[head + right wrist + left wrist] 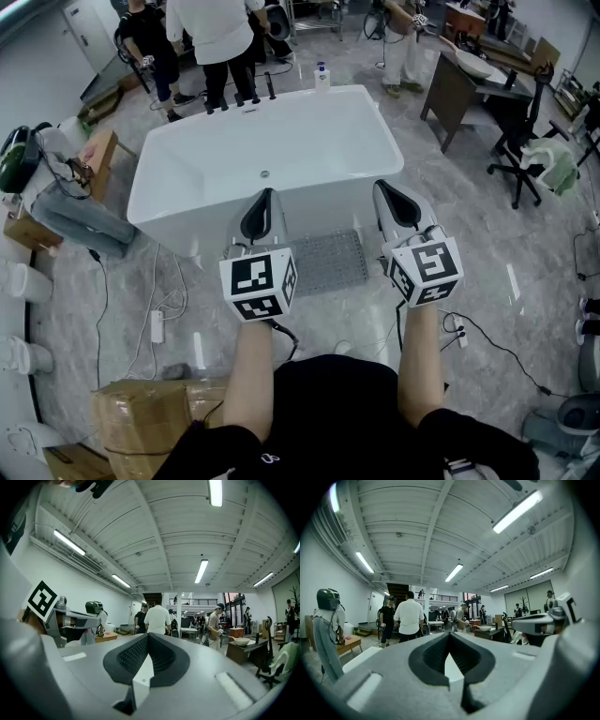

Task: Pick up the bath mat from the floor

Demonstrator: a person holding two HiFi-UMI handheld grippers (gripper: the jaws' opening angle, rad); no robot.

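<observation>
Outstretched forearms (251,375) hold the left gripper (265,195) and right gripper (382,186) level, side by side, jaws closed and empty. The bath mat (328,262) lies on the floor (487,272) just beside the bathtub (169,141), between the two grippers in the head view.

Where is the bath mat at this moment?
In the head view, the grey bath mat lies flat on the floor just in front of the white bathtub, showing between the left gripper and the right gripper.

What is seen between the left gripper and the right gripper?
Head view: the bath mat shows between them, down on the floor before the bathtub.
</observation>
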